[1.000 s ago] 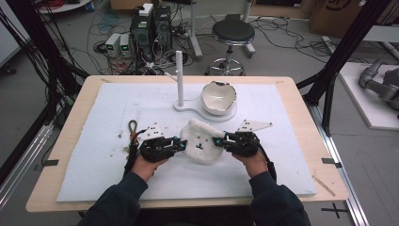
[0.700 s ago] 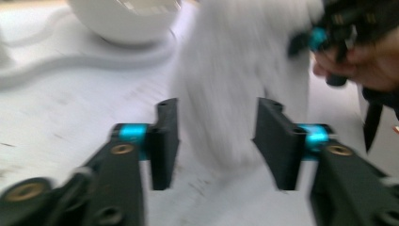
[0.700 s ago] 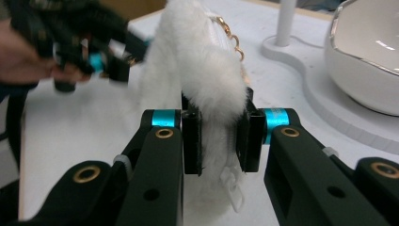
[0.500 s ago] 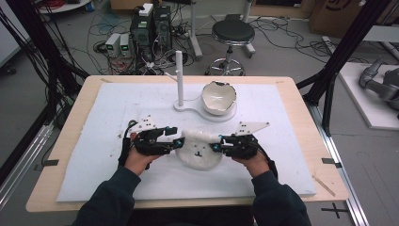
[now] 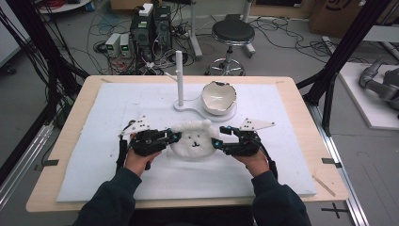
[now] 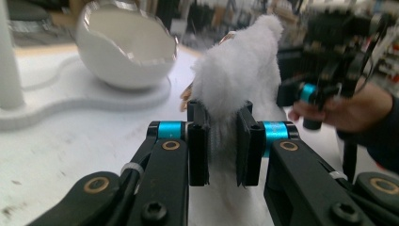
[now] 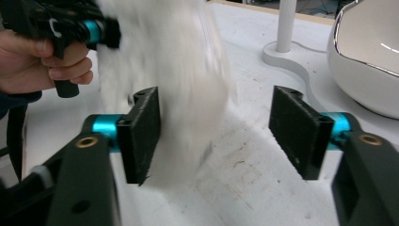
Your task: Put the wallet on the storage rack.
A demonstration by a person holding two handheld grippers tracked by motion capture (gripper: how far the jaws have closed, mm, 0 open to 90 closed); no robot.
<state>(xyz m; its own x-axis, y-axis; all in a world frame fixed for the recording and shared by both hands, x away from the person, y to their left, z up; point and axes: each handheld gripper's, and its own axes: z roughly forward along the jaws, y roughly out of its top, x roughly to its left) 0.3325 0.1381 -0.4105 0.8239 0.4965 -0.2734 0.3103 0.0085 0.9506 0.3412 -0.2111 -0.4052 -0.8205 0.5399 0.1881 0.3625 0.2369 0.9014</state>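
Now | left gripper (image 6: pixel 221 141) pinches fluffy white plush (image 5: pixel 194 140) | right gripper (image 7: pixel 221 136) jaws just opened, plush between.

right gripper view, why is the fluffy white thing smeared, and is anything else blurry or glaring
Right gripper view: the plush is motion-blurred between the open pads, while the pads and mat stay sharp. Left gripper view: the background and the far hand are soft, and the egg-shaped bowl has a bright rim glare. High view: evenly lit, with a faint glint inside the bowl.
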